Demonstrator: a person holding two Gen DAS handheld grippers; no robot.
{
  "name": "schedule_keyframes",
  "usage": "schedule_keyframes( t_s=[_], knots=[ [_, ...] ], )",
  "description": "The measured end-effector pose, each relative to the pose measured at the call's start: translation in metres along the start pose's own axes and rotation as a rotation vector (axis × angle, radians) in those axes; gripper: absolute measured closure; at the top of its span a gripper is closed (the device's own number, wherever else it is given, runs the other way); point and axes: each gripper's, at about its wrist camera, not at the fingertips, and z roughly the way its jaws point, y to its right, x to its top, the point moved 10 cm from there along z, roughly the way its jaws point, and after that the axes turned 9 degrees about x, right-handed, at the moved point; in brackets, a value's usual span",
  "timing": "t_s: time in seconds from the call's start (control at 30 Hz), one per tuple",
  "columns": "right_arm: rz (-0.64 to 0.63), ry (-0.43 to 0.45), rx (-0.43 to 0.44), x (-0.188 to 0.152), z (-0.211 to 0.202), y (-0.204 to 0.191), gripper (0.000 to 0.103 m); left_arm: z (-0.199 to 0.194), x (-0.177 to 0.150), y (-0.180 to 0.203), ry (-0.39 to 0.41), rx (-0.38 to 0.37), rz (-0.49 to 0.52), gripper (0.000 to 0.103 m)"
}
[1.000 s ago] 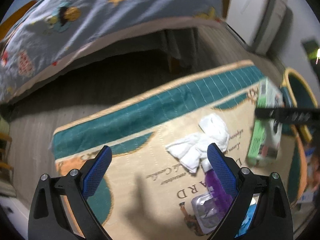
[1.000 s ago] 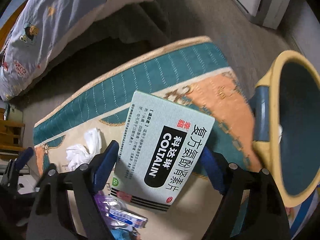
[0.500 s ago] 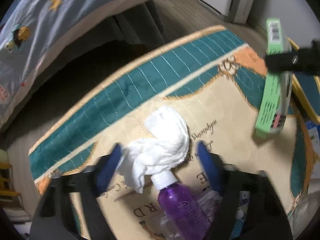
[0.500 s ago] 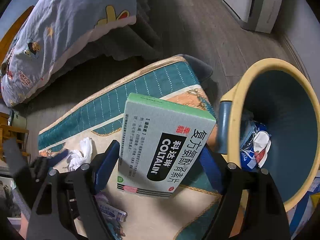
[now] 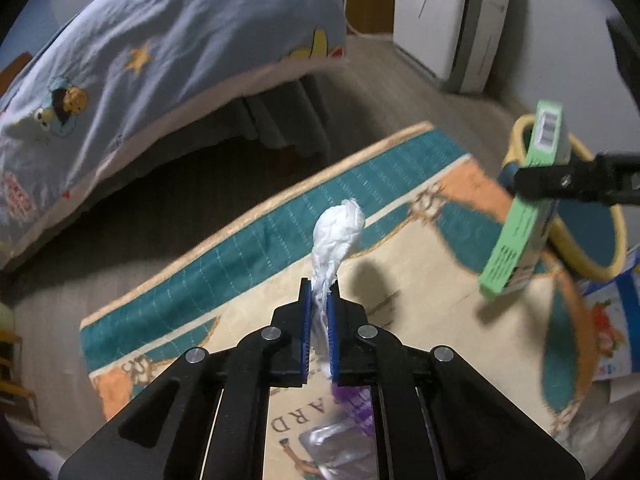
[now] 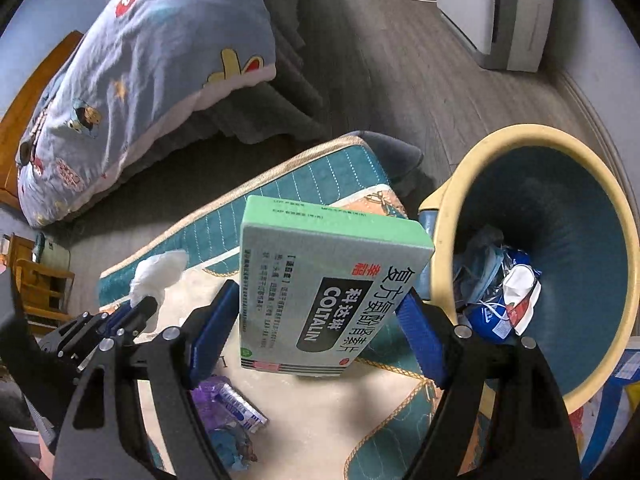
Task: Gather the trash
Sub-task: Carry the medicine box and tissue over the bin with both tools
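- A bed with an orange wooden frame (image 6: 16,120) stands at the far left, draped in a soft blue quilt with cartoon prints and yellow stars (image 5: 160,48); grey pleated fabric hangs below its edge.
- A quilted rug with a teal stitched border, tan piping and a cream centre (image 5: 248,240) lies on the grey wood-grain floor (image 6: 392,64) beside the bed.
- The left gripper (image 5: 319,300), black with blue ridged pads, has just closed and pinches the twisted tail of a crumpled white tissue (image 5: 338,228); the puffy wad stands out beyond the fingertips, lifted over the rug's teal border.
- Below it, near the rug's front edge, lie a translucent purple plastic bottle (image 5: 352,404) and a shiny silver foil blister pack (image 5: 340,448).
- The right gripper (image 6: 320,312) has its jaws spread wide, blue pads pressed flat against the two sides of a rectangular pale green cardboard medicine box with a black label reading COLTALIN (image 6: 320,280); the box is held off the rug, tilted, just beside the bin's rim.
- A round plastic waste bin with a smooth cream-yellow rim and dark teal inside (image 6: 592,168) stands at the rug's right end; crumpled blue and white wrappers (image 6: 504,300) lie in its bottom.
- A boxy white and grey appliance (image 6: 500,8) stands on the floor at the far right.
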Motion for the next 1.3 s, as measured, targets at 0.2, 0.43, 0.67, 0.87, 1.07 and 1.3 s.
schedule_keyframes(
  t_s=[0.2, 0.43, 0.67, 0.87, 1.07, 1.3],
  knots=[
    [0.018, 0.044, 0.034, 0.005, -0.019, 0.001, 0.026, -0.027, 0.014, 0.007, 0.061, -0.032, -0.009, 0.095],
    [0.017, 0.093, 0.044, 0.011, -0.045, 0.007, 0.026, -0.046, 0.024, 0.027, 0.105, -0.044, 0.011, 0.095],
    [0.043, 0.151, 0.050, 0.014, -0.073, 0.025, 0.026, -0.058, 0.029, 0.054, 0.129, -0.064, 0.040, 0.095],
    [0.065, 0.217, 0.021, 0.020, -0.103, 0.056, 0.026, -0.073, 0.037, 0.087, 0.166, -0.086, 0.096, 0.095],
    [0.141, 0.253, -0.001, 0.020, -0.123, 0.101, 0.026, -0.081, 0.043, 0.122, 0.188, -0.113, 0.142, 0.095],
    [0.207, 0.267, -0.048, 0.014, -0.137, 0.150, 0.026, -0.084, 0.045, 0.169, 0.196, -0.149, 0.211, 0.095]
  ],
)
